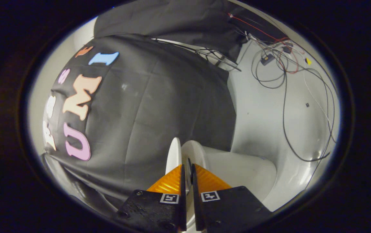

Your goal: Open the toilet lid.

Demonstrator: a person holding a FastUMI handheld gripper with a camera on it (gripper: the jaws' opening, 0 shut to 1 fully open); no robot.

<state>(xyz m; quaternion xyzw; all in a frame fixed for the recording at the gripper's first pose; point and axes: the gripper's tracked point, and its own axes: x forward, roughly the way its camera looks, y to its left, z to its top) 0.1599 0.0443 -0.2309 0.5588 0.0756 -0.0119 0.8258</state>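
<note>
White lid (173, 155) edge (raised) in tool (187, 174).

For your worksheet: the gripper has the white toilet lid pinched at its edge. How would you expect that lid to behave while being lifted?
The toilet lid looks thin, rigid and glossy, so it probably stays stiff but could slip. The fingers pinch only its rim, so that hold seems small. It likely swings rather than lifts free.

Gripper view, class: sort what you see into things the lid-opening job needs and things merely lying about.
Job:
white plastic toilet lid, its thin edge pinched between the fingers
gripper
white toilet bowl

Lying about:
tangled black and red cables
small black box among them
</note>
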